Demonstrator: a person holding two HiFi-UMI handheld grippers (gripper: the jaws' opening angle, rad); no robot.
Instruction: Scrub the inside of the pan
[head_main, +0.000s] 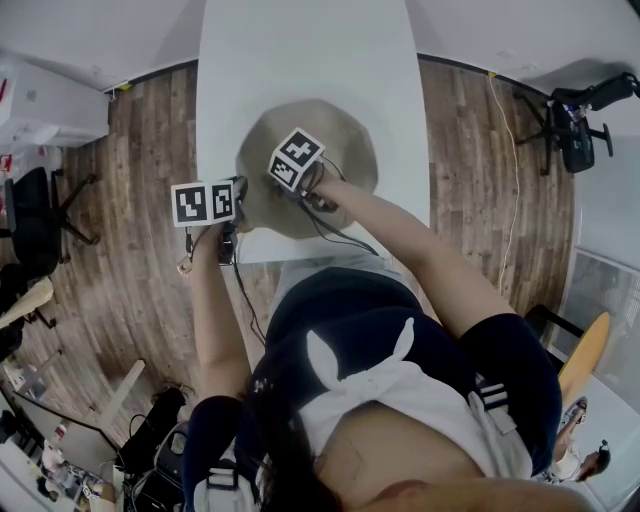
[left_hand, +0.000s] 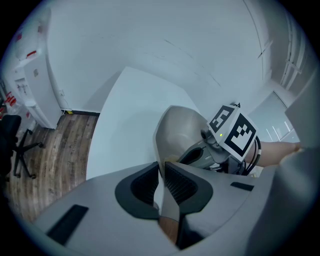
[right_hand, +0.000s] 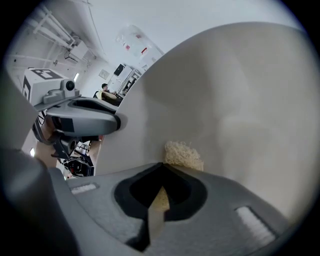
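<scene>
On the white table (head_main: 300, 60), the pan (head_main: 345, 135) sits at the end nearest you. Your left gripper (left_hand: 161, 180) is clamped narrow on its handle (left_hand: 169, 210). Your right gripper (right_hand: 161, 175) is pinched tight on a beige fibrous scrubber (right_hand: 182, 154), which presses against the pan's inside surface.

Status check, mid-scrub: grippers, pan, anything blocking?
Left gripper shut on pan handle. Right gripper shut on scrub pad, pad against the pan inside. No obstruction seen.
</scene>
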